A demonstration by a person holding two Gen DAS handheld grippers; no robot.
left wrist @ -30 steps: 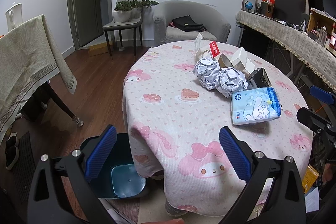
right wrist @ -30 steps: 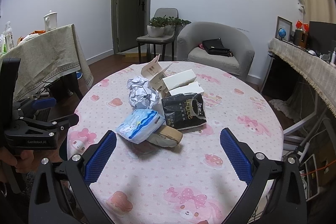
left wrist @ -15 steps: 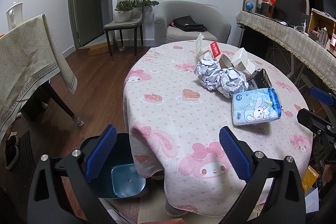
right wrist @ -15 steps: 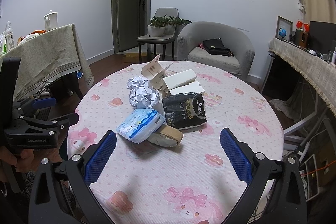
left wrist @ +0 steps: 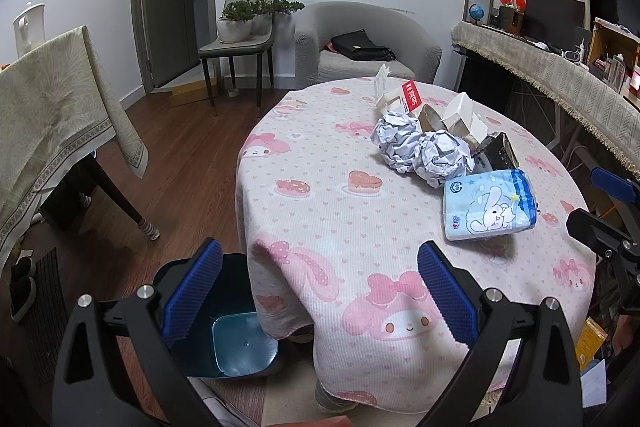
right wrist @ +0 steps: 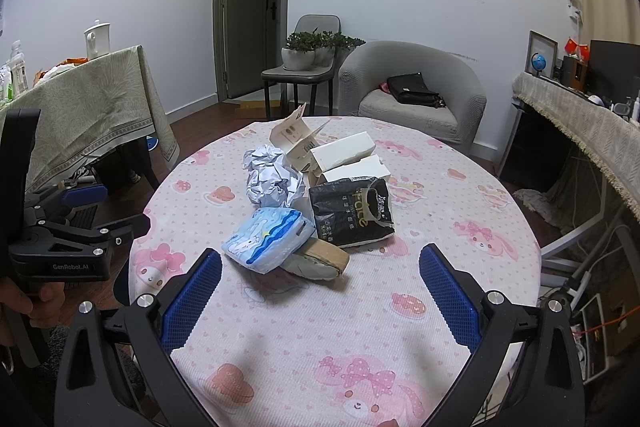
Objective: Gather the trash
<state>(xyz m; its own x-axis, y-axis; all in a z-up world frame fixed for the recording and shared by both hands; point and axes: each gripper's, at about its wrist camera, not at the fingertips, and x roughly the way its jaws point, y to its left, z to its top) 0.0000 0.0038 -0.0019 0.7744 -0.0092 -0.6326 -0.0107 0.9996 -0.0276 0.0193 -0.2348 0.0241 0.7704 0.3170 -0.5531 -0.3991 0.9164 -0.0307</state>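
A pile of trash lies on the round table with a pink cartoon cloth (left wrist: 320, 219) (right wrist: 440, 211): two crumpled paper balls (left wrist: 420, 151) (right wrist: 270, 179), a blue tissue pack (left wrist: 488, 207) (right wrist: 268, 241), a black packet (right wrist: 352, 215) (left wrist: 496, 151), white boxes (right wrist: 344, 155) (left wrist: 460, 113) and a flattened brown roll (right wrist: 320, 259). A dark teal bin (left wrist: 228, 327) stands on the floor at the table's left edge. My left gripper (left wrist: 316, 295) is open and empty over the table edge and bin. My right gripper (right wrist: 316, 299) is open and empty, just short of the pile.
A table with a beige cloth (left wrist: 52, 115) stands at the left. A chair with potted plants (left wrist: 244, 27) and a grey armchair (left wrist: 360, 39) stand behind the table. A draped shelf (left wrist: 560, 79) runs along the right. The floor is wood.
The left gripper has shifted slightly forward and right. The right gripper has hardly moved. Nothing was taken hold of.
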